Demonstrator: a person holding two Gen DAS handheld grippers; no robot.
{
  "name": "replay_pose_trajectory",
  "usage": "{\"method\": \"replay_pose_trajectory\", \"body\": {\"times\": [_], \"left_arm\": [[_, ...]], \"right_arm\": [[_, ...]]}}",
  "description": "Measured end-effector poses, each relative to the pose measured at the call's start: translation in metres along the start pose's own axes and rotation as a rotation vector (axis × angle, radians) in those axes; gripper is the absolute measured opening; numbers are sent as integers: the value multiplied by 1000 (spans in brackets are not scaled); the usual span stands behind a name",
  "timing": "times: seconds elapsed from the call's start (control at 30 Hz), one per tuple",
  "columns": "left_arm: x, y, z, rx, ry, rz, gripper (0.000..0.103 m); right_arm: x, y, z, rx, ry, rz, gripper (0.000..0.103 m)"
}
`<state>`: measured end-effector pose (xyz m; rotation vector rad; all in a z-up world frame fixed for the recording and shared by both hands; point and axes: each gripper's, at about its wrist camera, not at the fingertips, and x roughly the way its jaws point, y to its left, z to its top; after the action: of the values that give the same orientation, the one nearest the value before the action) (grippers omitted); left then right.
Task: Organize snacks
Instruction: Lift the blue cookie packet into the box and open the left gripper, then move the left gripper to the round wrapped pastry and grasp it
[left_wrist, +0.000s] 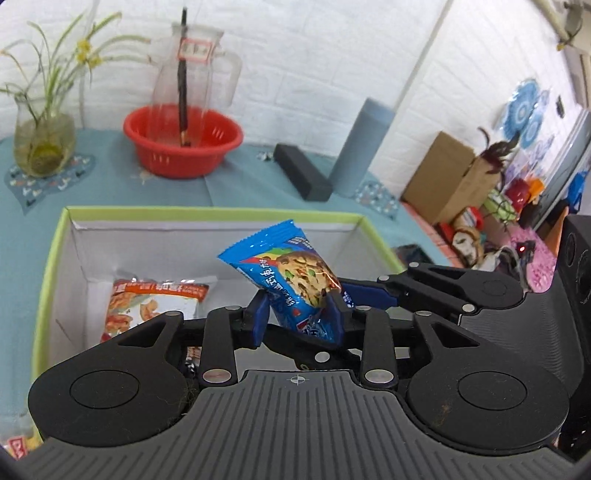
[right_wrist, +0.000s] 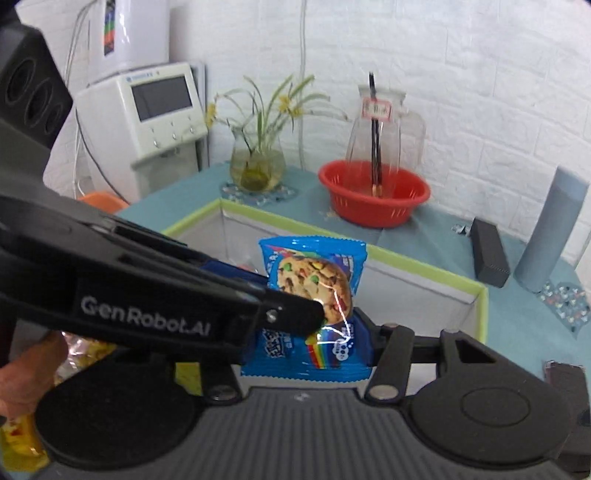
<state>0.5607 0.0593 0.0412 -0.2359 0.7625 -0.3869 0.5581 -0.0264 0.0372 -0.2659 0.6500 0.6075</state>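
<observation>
1. Plainly pinched at its lower end in the left wrist view: blue cookie packet (left_wrist: 291, 273), standing tilted between the pads (left_wrist: 258, 317) of the left gripper (left_wrist: 298, 317), which press together on it from both sides.
2. Reaching in from the right to touch the same packet's right edge: right gripper (left_wrist: 354, 293), seen side-on, grip not readable here.
3. Behind the packet: green-rimmed box (left_wrist: 207, 212), with an orange snack bag (left_wrist: 147, 306) lying on its floor to the left.
4. Now in the right wrist view: packet (right_wrist: 314, 291) upright, face toward the camera, its lower part inside the right gripper (right_wrist: 306, 343).
5. Touching the packet's right edge: one blue pad (right_wrist: 364, 332); other pad hidden, so cannot tell whether clamped.
6. Crossing from the left and clamped across the packet's middle: left gripper (right_wrist: 295, 315).
</observation>
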Motion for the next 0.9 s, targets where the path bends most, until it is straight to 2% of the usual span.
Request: {"method": "replay_pose_trajectory", "body": {"times": [0.07, 0.1, 0.13, 0.2, 0.3, 0.4, 0.53, 0.6, 0.67, 0.73, 0.8, 0.9], "left_arm": [[6, 6, -2, 8, -1, 35, 41], [3, 6, -3, 20, -17, 45, 44], [-2, 5, -4, 27, -36, 50, 49], [-19, -1, -6, 43, -79, 52, 52], [-50, -15, -9, 61, -134, 40, 63], [-86, -34, -24, 88, -184, -7, 69], [-120, -62, -56, 115, -210, -74, 76], [-129, -75, -76, 120, -201, -106, 80], [-131, -87, -99, 119, -174, -135, 81], [-128, -97, -122, 104, -122, -168, 81], [-121, -106, -147, 85, -61, -217, 81], [-105, -124, -177, 70, 36, -272, 75]], "right_arm": [[5, -2, -3, -9, -4, -4, 69], [3, -3, -5, -13, -20, -9, 85], [-3, -4, -5, -14, -43, -18, 96], [-22, -4, -5, -10, -106, -13, 99], [-67, -3, -8, -6, -194, -31, 102], [-113, 0, -23, -7, -218, -85, 102], [-168, -3, -62, 94, -215, -103, 103], [-192, -6, -90, 153, -203, -107, 103], [-212, -5, -122, 186, -187, -148, 103], [-227, -3, -157, 232, -161, -179, 103], [-233, 0, -191, 300, -119, -162, 103], [-233, 13, -235, 376, -71, -136, 103]]}}
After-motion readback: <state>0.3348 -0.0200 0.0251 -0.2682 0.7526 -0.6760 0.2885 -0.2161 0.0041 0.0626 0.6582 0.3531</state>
